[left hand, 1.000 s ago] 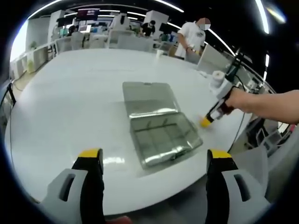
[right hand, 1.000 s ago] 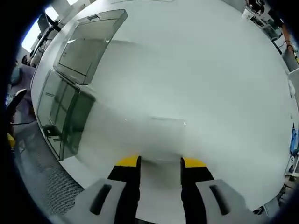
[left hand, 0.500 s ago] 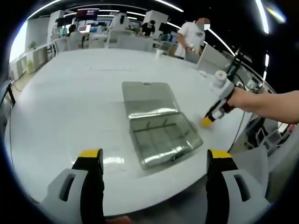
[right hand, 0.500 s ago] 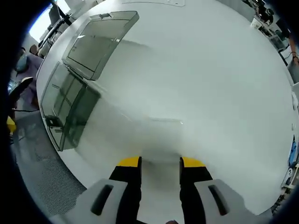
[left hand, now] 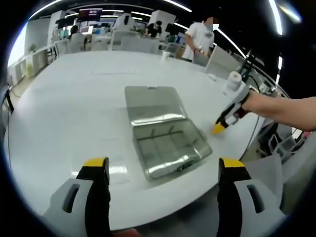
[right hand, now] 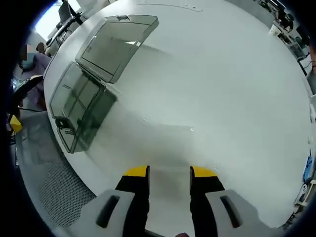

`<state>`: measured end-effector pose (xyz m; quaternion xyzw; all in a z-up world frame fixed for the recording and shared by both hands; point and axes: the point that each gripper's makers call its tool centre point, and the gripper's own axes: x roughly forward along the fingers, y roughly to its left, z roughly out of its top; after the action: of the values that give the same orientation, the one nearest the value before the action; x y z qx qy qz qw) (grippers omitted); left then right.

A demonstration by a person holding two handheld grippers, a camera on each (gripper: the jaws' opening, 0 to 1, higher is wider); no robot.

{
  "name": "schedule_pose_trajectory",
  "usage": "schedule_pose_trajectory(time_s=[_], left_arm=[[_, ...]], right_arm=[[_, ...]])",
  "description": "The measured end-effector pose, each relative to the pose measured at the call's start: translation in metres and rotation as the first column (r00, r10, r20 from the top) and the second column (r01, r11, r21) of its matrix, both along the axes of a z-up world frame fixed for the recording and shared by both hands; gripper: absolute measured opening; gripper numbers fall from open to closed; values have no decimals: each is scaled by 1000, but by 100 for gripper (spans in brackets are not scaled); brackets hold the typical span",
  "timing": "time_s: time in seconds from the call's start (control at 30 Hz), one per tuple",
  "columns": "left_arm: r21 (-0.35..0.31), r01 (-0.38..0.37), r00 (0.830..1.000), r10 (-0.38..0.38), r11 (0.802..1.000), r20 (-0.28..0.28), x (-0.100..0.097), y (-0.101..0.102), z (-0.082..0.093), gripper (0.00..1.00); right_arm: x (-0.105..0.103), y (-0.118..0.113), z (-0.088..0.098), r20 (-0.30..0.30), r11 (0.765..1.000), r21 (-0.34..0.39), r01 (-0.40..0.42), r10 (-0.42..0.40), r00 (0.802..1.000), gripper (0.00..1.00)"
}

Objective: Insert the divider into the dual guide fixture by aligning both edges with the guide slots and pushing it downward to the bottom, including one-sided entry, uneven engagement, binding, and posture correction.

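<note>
A clear plastic box lies on the white table, its lid folded open flat behind the compartmented tray. My left gripper is held wide open in front of the box, with nothing between its jaws. The right gripper, held in a hand, points its yellow tip down at the table just right of the tray. In the right gripper view, the right gripper is shut on a thin transparent divider reaching forward over the table. The box lies to its upper left.
The table's near edge runs just behind the tray, with grey floor beyond it. A small cup stands far back on the table. A person in a white shirt stands at the far side, among office desks.
The right gripper's camera has shifted, so the box sits further right in its view. The divider keeps its place between the jaws. The left gripper has barely moved.
</note>
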<state>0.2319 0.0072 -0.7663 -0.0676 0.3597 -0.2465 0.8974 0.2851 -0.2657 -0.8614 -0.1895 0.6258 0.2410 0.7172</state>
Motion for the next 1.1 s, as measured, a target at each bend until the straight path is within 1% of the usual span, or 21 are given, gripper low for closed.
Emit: schedule_pose_trajectory(time_s=[0.1,0.2,0.3,0.43,0.47,0.5,0.6,0.7,0.83,0.93,1.1], left_arm=[[-7,5,1000,-5,1000,-2,0,-3,0,87],[-33,27,999,-28,999,-21,-2,-11,-2,84],[-47,35,999,-36,998,-25,-2,-16,-3,83],[-82,59,998,-62,995,-33,-3,-27,-1,80],[-85,63,997,-66,994,-32,-4,-29,-1,80],[-90,70,997,-73,993,-30,-4,-33,0,80],[-99,82,996,-85,992,-24,-5,-38,3,80],[-116,91,995,-96,989,-32,-7,-41,3,77],[-126,101,994,-106,987,-38,-8,-45,1,74],[-148,100,993,-108,984,-47,-10,-47,1,71],[-171,102,992,-112,980,-50,-11,-52,2,69]], right_arm=[[-2,3,4,3,1000,12,-4,4,1000,27],[-4,6,4,9,999,6,-36,36,999,27],[-6,11,6,12,999,10,-48,48,999,27],[-9,20,13,16,997,25,-78,78,997,27],[-10,22,16,19,996,26,-84,84,996,27],[-15,26,23,19,995,32,-94,94,995,27],[-16,32,30,33,992,34,-118,117,993,27],[-16,36,36,44,989,31,-147,146,988,27],[-15,42,40,48,985,42,-165,163,985,27],[-18,49,45,54,982,55,-180,177,983,27],[-23,61,54,65,975,68,-211,207,976,27]])
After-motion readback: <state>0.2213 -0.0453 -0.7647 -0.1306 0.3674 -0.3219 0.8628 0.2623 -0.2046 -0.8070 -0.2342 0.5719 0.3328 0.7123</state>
